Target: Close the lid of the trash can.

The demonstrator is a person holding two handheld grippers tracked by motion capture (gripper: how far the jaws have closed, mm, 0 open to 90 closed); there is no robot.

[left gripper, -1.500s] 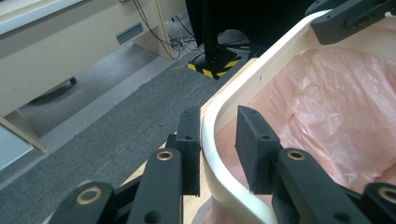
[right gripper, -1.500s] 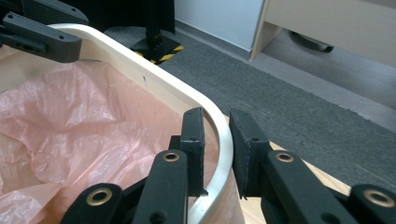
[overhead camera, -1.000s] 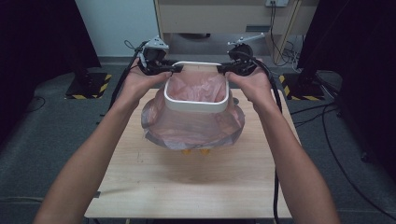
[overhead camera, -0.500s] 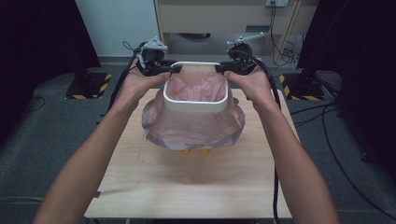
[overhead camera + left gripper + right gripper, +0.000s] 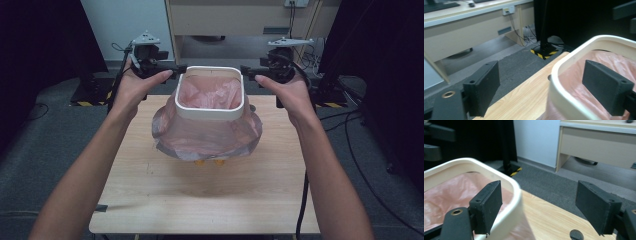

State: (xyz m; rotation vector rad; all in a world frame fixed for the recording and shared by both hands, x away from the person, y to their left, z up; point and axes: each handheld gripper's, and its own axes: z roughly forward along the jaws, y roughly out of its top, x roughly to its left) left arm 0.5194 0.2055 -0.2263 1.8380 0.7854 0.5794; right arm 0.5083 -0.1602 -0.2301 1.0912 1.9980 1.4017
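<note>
The near half of the table (image 5: 200,200) is bare wood, with the person's forearms reaching over it from below. Past mid-table stands a white bin (image 5: 210,107), lined with a pink bag (image 5: 207,92) whose loose edge is folded over the rim and hangs down the outside like a skirt. Something small and orange peeks out under the skirt at the front; what it is cannot be told.

At the bin's far corners sit the two tools. The left gripper (image 5: 176,70) has its jaws standing wide apart, having just been opening; in the left gripper view one pad (image 5: 607,87) hangs inside the bin over the liner, the other pad (image 5: 482,86) is outside over the floor, and the rim (image 5: 564,75) passes between them untouched. The right gripper (image 5: 248,72) mirrors this: its jaws have also just been opening and stand wide, one pad (image 5: 487,203) inside the bin, the other (image 5: 596,206) well clear outside, with the rim (image 5: 511,195) between and no pressure on it.

As a judgement, the lining looks essentially done: the bag is seated in the bin, its edge is turned over all four sides, and both tools have let go. What seems left is drawing the grippers away, and perhaps smoothing the uneven skirt.
</note>
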